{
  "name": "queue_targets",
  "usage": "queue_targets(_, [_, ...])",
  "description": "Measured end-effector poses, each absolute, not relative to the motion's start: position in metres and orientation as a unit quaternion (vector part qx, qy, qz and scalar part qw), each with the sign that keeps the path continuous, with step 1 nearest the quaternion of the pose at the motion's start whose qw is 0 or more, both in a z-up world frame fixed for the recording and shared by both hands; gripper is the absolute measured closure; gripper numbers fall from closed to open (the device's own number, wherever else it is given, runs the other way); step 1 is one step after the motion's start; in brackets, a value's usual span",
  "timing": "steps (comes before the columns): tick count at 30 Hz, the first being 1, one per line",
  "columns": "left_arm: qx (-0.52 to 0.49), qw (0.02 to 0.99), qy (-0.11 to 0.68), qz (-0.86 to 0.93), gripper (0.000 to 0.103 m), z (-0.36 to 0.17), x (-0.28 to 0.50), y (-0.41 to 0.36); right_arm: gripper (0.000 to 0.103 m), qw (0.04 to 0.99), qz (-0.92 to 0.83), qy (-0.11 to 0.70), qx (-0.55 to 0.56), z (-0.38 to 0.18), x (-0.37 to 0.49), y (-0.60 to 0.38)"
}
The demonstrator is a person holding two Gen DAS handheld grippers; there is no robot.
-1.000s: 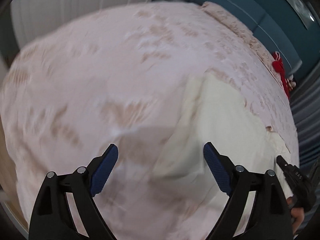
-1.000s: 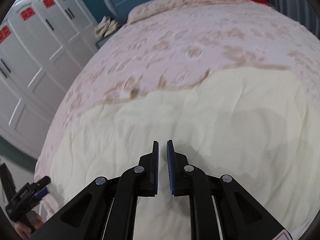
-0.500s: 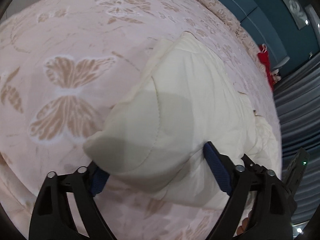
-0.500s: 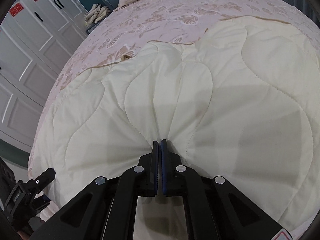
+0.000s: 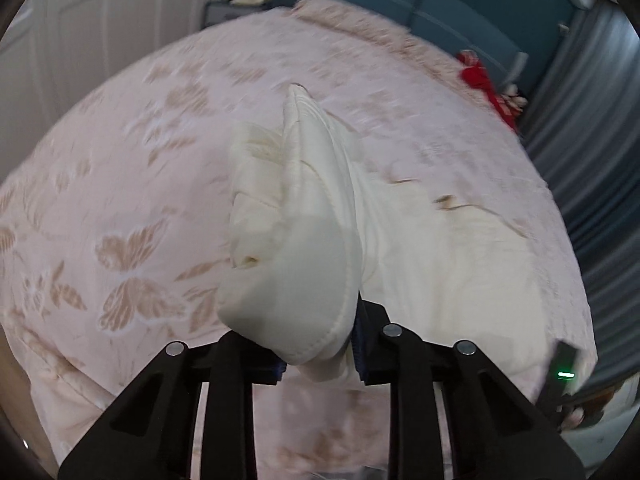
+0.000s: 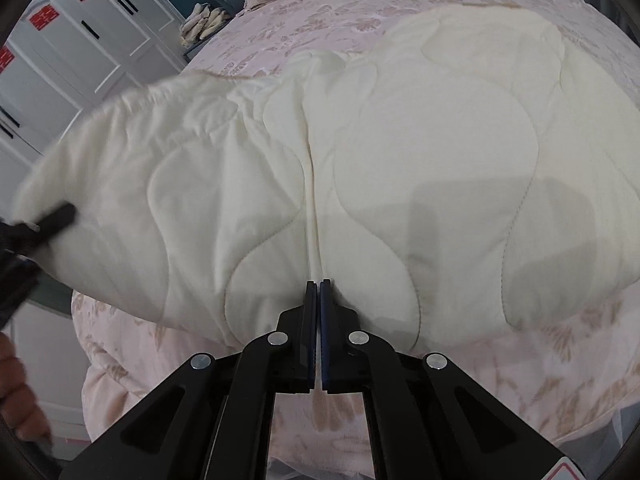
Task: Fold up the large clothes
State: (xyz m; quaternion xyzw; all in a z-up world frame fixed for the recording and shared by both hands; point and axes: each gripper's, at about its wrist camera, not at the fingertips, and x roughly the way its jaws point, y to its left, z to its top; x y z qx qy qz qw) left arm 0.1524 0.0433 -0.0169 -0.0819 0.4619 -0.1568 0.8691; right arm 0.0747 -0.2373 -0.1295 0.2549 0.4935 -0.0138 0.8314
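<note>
With both tongs already biting into the cream-coloured quilted padded cover (image 6: 400, 168), the step in hand looked to be the first fold: lifting the near edge and carrying it across. The cover lay spread over the pink bedspread with its tan butterfly print (image 5: 120, 208), its near hem close to the foot of the bed.

The left gripper (image 5: 318, 354) had just been closing, and its blue pads were clamped on a thick bunched corner of the cover, which stood up off the bedspread in a puffed ridge. The right gripper (image 6: 319, 300) was clenched tight on a thin pinch of the cover's near edge, a crease running straight up from its tips. In the right wrist view the left gripper showed blurred at the far left, with the raised corner above it.

To do this well, I judged the two grips should travel together at matching height, so the hem stayed taut between them and no slack sagged into a diagonal fold. The left hold was bulky, so it could slip under pull; steady tension rather than a jerk would suit it. The right hold took little cloth, so it might tear free if the cover's weight hung on it. Carrying the edge toward the far hem, then laying it down before releasing, would keep the corners aligned.
</note>
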Motion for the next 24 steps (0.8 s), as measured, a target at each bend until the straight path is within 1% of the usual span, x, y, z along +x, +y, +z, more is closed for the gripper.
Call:
queue_targets(5, [-0.026, 0.879, 0.429, -0.208, 0.080, 0.019, 0.123, -0.009, 0.103, 0.822, -0.003, 0.483, 0.302, -0.145, 0.082, -0.249])
queue_targets(11, [0.050, 0.880, 0.409, -0.236, 0.081, 0.029, 0.098, -0.075, 0.103, 0.811, 0.013, 0.472, 0.346, -0.142, 0.070, -0.262])
queue_targets(14, [0.078, 0.876, 0.409, -0.243, 0.081, 0.027, 0.094, -0.103, 0.102, 0.816, 0.013, 0.461, 0.348, -0.128, 0.045, -0.269])
queue_targets(17, [0.099, 0.869, 0.415, -0.249, 0.081, 0.021, 0.092, -0.131, 0.093, 0.821, -0.006, 0.464, 0.332, -0.119, 0.019, -0.282])
queue_targets(24, [0.143, 0.851, 0.430, -0.266, 0.081, -0.004, 0.085, -0.197, 0.093, 0.806, -0.073, 0.460, 0.365, -0.119, -0.042, -0.339])
